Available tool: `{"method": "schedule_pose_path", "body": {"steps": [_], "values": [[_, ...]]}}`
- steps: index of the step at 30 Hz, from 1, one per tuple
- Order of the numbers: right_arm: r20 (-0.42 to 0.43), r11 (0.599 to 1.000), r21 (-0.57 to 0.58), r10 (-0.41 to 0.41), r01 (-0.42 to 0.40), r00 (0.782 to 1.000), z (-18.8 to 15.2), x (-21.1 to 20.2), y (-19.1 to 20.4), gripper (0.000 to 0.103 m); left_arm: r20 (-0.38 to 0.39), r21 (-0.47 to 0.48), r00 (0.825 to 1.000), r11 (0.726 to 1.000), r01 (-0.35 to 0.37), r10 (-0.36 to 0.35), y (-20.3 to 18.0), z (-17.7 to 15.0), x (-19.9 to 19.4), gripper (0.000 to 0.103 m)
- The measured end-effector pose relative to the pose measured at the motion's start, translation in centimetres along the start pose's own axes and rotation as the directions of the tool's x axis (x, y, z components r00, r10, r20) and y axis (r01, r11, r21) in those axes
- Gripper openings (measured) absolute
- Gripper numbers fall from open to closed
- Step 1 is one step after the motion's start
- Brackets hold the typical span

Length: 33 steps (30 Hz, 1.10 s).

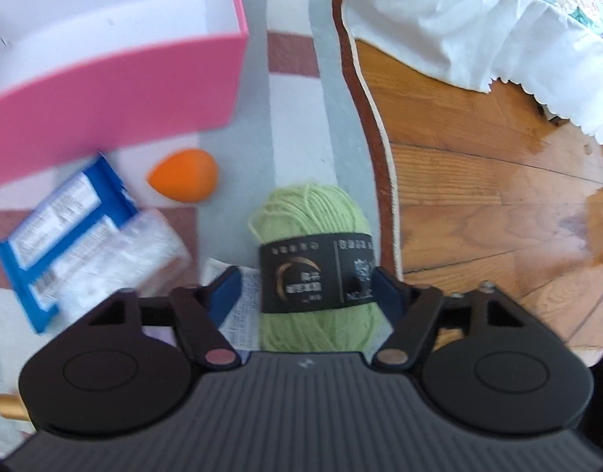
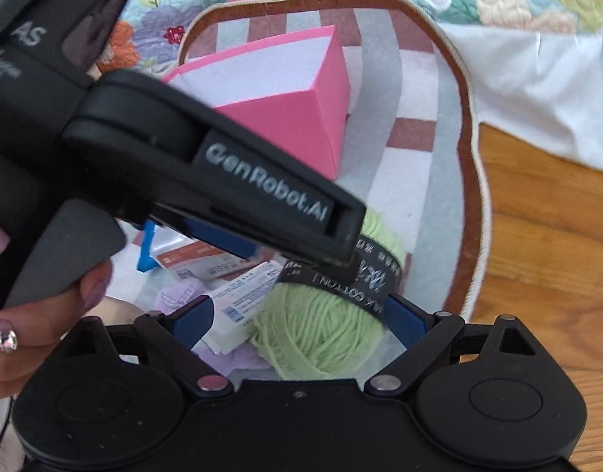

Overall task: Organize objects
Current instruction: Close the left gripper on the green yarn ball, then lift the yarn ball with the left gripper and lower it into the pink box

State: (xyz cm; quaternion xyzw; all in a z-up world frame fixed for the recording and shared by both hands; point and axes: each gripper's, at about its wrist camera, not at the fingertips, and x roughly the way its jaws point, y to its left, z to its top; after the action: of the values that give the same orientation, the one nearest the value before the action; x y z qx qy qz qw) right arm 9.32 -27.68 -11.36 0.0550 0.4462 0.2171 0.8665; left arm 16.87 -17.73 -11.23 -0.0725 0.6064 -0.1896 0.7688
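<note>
On the rug, the green yarn ball sits between the left gripper pads, seemingly touching only 1. The right gripper is wide open beside it, near the pink box.

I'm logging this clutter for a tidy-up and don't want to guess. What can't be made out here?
- Pink box contents: left wrist view shows only bare white walls; its floor is hidden by its near wall.
- Blue packet text: motion-blurred in that view.
- Lilac items: right wrist view, mostly hidden behind the left gripper and paper boxes.
- Green yarn: whether the pads press on it is unclear.
</note>
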Motion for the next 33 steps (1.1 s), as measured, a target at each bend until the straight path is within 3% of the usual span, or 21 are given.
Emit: {"method": "schedule_pose_path", "body": {"steps": [5,8,13,16,18,22,27,33], "values": [[-0.001,0.998,0.061,-0.031,0.031,1.0,-0.9,1.3,-1.0,0.092,-0.033,0.0,0.999,1.0,0.031,-0.031,-0.2,-0.3,1.1,0.061],[-0.004,0.993,0.106,-0.054,0.054,0.999,-1.2,1.6,-1.7,0.079,-0.021,-0.006,0.999,0.999,0.038,-0.039,0.2,-0.3,1.5,0.061],[-0.045,0.98,0.189,-0.057,0.065,0.997,-1.7,1.6,-2.6,0.078,-0.022,-0.097,0.994,0.99,0.103,-0.106,1.6,-0.9,2.6,0.067],[-0.056,0.972,0.224,-0.061,0.072,0.997,-2.2,1.6,-2.6,0.079,0.005,-0.077,0.994,0.991,0.111,-0.111,1.3,-1.4,2.7,0.063],[-0.045,0.978,0.203,-0.044,0.052,0.998,-2.5,1.7,-2.4,0.066,0.02,-0.074,0.994,0.991,0.113,-0.112,1.2,-1.6,2.5,0.058],[-0.046,0.986,0.146,-0.071,0.077,0.996,-2.0,1.6,-1.5,0.058,0.034,-0.084,0.991,0.988,0.132,-0.13,1.4,-1.8,1.6,0.054],[-0.043,0.991,0.101,-0.081,0.085,0.996,-1.0,0.4,0.3,0.058,0.021,-0.126,0.992,0.984,0.13,-0.128,2.0,-1.8,-0.8,0.054],[-0.007,0.997,0.01,-0.076,0.076,0.997,1.3,-2.4,4.0,0.057,0.084,-0.128,0.989,0.983,0.129,-0.119,2.5,-2.0,-7.1,0.054]]}}
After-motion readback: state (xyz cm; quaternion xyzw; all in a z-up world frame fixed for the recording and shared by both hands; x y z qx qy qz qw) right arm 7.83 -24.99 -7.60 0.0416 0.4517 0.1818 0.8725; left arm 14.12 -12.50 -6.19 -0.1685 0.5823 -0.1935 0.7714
